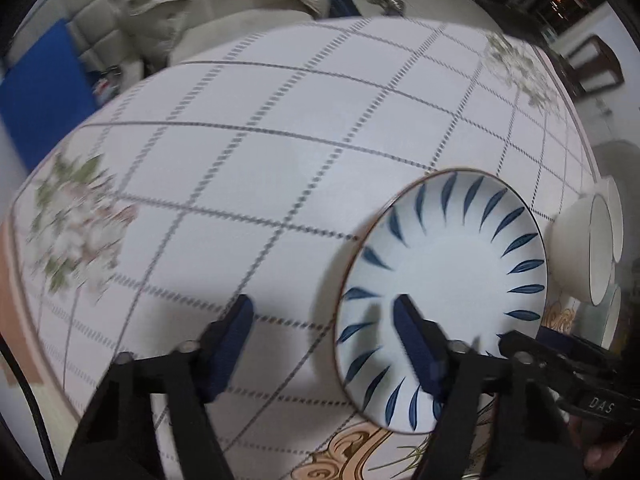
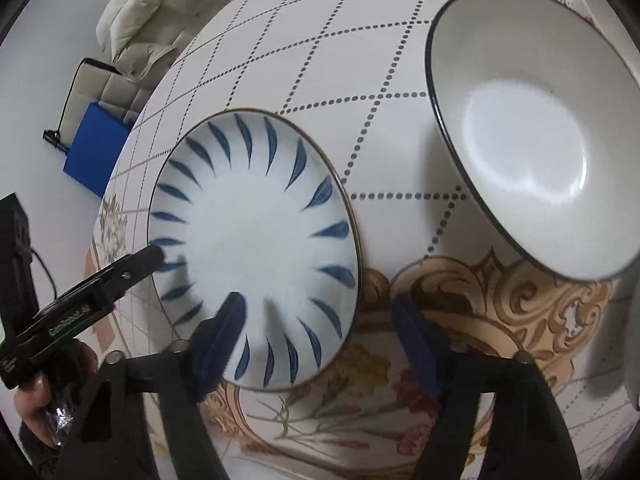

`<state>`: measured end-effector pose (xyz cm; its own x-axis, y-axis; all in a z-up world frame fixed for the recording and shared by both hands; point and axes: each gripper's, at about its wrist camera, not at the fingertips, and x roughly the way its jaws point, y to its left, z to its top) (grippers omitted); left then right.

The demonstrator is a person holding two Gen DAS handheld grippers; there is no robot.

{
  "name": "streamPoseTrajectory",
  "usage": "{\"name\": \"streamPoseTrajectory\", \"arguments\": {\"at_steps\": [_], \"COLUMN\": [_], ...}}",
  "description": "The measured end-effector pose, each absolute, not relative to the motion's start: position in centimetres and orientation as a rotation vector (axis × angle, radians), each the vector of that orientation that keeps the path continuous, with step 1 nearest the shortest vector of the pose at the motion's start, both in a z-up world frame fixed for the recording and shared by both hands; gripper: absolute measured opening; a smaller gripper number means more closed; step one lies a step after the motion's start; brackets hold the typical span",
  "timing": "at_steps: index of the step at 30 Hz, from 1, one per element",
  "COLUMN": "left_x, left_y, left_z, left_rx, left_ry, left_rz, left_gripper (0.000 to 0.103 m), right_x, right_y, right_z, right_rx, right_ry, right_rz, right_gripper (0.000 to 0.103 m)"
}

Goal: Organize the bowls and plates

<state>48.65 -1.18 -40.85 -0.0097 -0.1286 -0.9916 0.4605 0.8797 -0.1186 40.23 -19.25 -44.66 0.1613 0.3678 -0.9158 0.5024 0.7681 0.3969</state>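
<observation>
- Round table [image 1: 280, 152] under a white cloth with a dotted grey grid, flower prints at the edges, tan scrollwork along the near edge [image 2: 500, 304].
- Background: cream sofa [image 2: 160, 4] with cushions, blue pad [image 2: 100, 148] on the floor, dark items far back, blurred.
- Plate [image 1: 444, 276], white with blue leaf strokes round the rim, lies flat on the cloth near the near edge, partly over the scrollwork border.
- Bowl [image 2: 532, 132], white with a dark rim, sits right of the plate, apart from it; looks tilted in the right wrist view, could be lens warp.
- Left wrist view shows more white bowls [image 1: 592, 248] at the table's right edge, just beyond the plate; count unclear, maybe stacked.
- Left gripper [image 1: 324, 336]: jaws wide open, nothing held. Left finger over bare cloth, right finger over the plate's near-left part; contact with the plate cannot be told.
- Right gripper [image 2: 320, 320]: jaws wide open, nothing held. Left finger over the plate's near part, right finger over the scrollwork beside the plate.
- Each gripper shows in the other's view: left one at the plate's left rim [image 2: 156, 256], right one at its near-right rim [image 1: 516, 340].
- A hand [image 2: 36, 392] holds the left gripper's handle, bottom left of the right wrist view.
</observation>
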Motion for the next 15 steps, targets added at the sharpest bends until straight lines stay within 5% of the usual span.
{"name": "streamPoseTrajectory", "arguments": {"at_steps": [4,7,15], "left_x": [48.1,47.7,46.4], "left_y": [-2.8,-3.3,-1.8], "left_z": [-41.6,-41.3,-40.4], "left_rx": [0.297,0.318,0.295], "left_ry": [1.523,1.487,1.433], "left_rz": [-0.565,-0.553,-0.527], "left_gripper": [0.034,0.032,0.019], "right_x": [40.8,40.7,39.2], "right_y": [-19.2,-19.1,-20.1], "right_z": [-44.8,-44.8,-43.8], "right_rx": [0.771,0.718,0.701], "right_ry": [1.441,1.435,1.398], "right_rz": [-0.104,-0.147,-0.130], "right_gripper": [0.039,0.019,0.016]}}
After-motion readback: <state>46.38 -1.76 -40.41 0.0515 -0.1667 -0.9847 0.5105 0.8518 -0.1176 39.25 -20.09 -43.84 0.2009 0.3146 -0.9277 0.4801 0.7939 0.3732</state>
